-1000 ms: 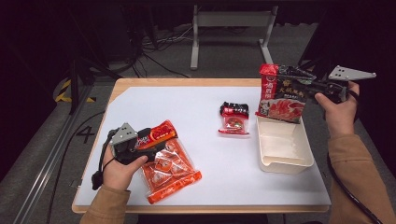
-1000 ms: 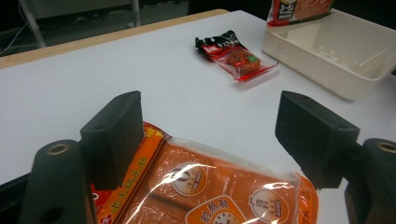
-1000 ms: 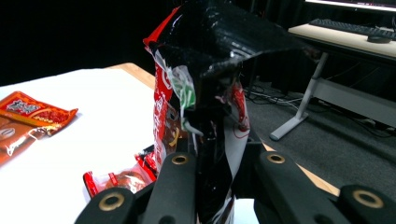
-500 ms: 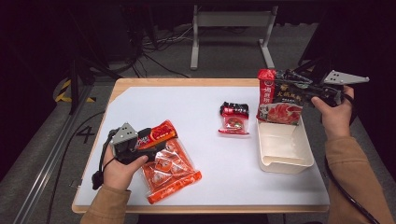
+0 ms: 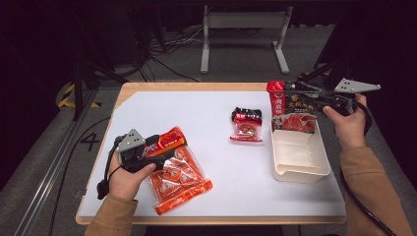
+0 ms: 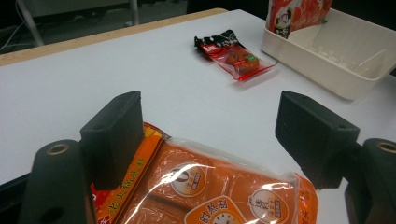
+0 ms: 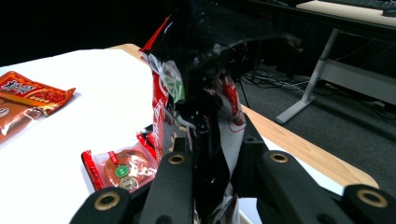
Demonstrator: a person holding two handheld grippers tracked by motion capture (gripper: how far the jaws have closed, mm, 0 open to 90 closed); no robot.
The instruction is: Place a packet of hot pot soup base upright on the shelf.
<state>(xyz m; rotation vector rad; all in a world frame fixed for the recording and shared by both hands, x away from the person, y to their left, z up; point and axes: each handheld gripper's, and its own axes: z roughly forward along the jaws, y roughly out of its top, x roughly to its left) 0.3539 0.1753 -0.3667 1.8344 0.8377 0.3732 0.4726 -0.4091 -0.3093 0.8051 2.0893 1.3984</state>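
A red and black pouch [image 5: 292, 110] stands upright in the far end of the white tray [image 5: 300, 172]. My right gripper [image 5: 291, 91] grips the pouch's top edge; its jaws have just been opening a little, with the pouch [image 7: 196, 70] still pinched between them in the right gripper view [image 7: 212, 144]. At the front left lies an orange snack packet [image 5: 179, 179] flat on the white table cover. My left gripper [image 5: 169, 150] rests over its near end with jaws spread wide [image 6: 210, 116], one on each side of the packet [image 6: 210, 191], not pressing it.
A small red and black sachet [image 5: 247, 125] lies mid-table, just left of the tray. The tray's near part [image 6: 345, 79] holds nothing. The table's wooden edge [image 5: 196, 86] runs along the back, with a metal stand and cables on the floor beyond.
My right gripper has brought the pouch down a little and stood it straighter at the tray's far end. The left gripper and the orange packet have stayed put.
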